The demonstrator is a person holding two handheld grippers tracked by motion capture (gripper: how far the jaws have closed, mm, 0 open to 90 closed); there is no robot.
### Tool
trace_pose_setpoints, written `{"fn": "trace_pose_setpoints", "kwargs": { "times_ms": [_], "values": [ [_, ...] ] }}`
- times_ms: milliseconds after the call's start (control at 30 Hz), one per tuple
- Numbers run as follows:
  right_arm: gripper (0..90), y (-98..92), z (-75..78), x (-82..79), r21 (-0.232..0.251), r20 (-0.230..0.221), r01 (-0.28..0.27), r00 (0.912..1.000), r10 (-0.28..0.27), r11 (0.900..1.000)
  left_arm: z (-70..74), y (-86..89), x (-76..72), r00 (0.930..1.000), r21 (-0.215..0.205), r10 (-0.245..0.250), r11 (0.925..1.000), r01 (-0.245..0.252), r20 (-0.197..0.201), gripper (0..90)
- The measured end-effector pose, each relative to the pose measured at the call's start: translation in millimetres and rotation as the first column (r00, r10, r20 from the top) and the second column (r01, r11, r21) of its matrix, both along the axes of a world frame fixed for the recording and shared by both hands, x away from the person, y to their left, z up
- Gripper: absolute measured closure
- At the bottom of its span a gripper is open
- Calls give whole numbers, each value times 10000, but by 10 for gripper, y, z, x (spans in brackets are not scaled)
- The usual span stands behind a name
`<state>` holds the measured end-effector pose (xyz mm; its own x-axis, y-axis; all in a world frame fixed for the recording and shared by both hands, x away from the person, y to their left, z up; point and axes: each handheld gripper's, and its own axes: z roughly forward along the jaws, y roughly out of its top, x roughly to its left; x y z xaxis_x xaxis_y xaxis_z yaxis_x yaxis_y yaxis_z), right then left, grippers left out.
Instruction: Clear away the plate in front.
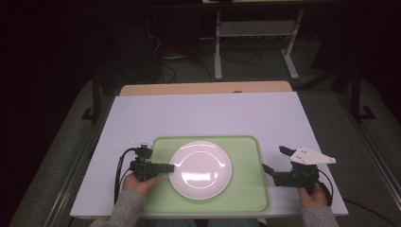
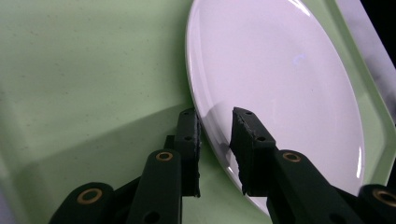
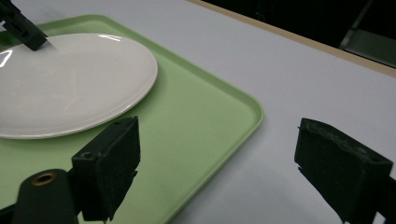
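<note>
Your left gripper (image 2: 215, 140) straddled the white plate's (image 1: 200, 169) rim on the green tray (image 1: 246, 194), jaws not yet closed on it. Your right gripper (image 3: 219, 163) sat wide open, empty, astride the tray's edge. A shallow pinch could have let the glossy plate slip.

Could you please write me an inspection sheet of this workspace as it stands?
Surface: white tabletop, wooden strip at far edge.
Job's things: white plate, bare, on green tray.
Clutter: nothing seen.
Grippers: left tool straddles the plate's rim, jaws not closed; right tool wide open over the tray's edge, holding nothing.
Cables: black cable from left tool.
Surroundings: dark floor, white stand with cords beyond.
</note>
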<state>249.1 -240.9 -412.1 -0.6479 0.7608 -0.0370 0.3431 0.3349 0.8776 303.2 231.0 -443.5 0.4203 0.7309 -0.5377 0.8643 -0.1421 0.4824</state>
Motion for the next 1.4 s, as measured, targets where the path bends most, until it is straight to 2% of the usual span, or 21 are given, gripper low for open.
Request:
{"fn": "trace_pose_setpoints", "kwargs": {
  "times_ms": [67,133,200,333,533,667,833,1000,1033,1067,1167,1300,1333,1367,1400],
  "values": [
    [134,2,0,-1,-7,19,-2,10000,2,10000,17,15,-11,9999,99,2,10000,-4,104,716],
    [134,1,0,-2,0,12,13,10000,-13,10000,39,44,-18,9998,-91,83,9999,-82,165,718],
    [134,0,0,-2,0,10,23,10000,-23,10000,54,56,-19,9998,-75,85,9999,-83,206,730],
    [135,1,-4,1,-22,-15,51,10000,-51,10000,129,73,-23,9983,206,63,9998,-75,575,726],
    [135,-12,-3,3,9,-11,104,9999,-104,9999,198,92,-27,9956,310,92,9994,-122,929,711],
    [134,-13,-5,4,0,-22,114,9999,-114,9999,247,134,-3,9919,153,190,9997,-211,1259,703],
    [135,-8,-9,9,-30,-50,134,9999,-134,9999,345,99,10,9846,402,5,9992,-76,1747,697],
    [134,-10,-11,10,-27,-65,146,9999,-146,9999,354,83,19,9820,444,-47,9990,-37,1888,666],
    [134,-10,-12,10,-36,-67,149,9999,-150,9999,349,84,17,9822,223,-47,9998,5,1880,654],
    [134,-11,-13,12,-41,-68,161,9998,-161,9999,349,84,17,9822,223,-47,9998,5,1880,647],
    [134,-19,-10,17,-4,-55,176,9998,-176,9998,362,92,12,9784,212,-166,9997,125,2062,619],
    [135,-16,-11,16,-32,-43,201,9998,-201,9998,400,98,-15,9676,428,-343,9988,243,2502,590],
    [135,-16,-11,16,-32,-43,201,9998,-201,9998,400,98,-15,9676,428,-343,9988,243,2502,583],
    [135,-11,-12,18,-30,-72,210,9998,-211,9998,415,97,-33,9599,637,-512,9974,349,2757,571],
    [135,-11,-12,18,-30,-72,210,9998,-211,9998,415,97,-33,9599,637,-512,9974,349,2757,566]
  ]
}}
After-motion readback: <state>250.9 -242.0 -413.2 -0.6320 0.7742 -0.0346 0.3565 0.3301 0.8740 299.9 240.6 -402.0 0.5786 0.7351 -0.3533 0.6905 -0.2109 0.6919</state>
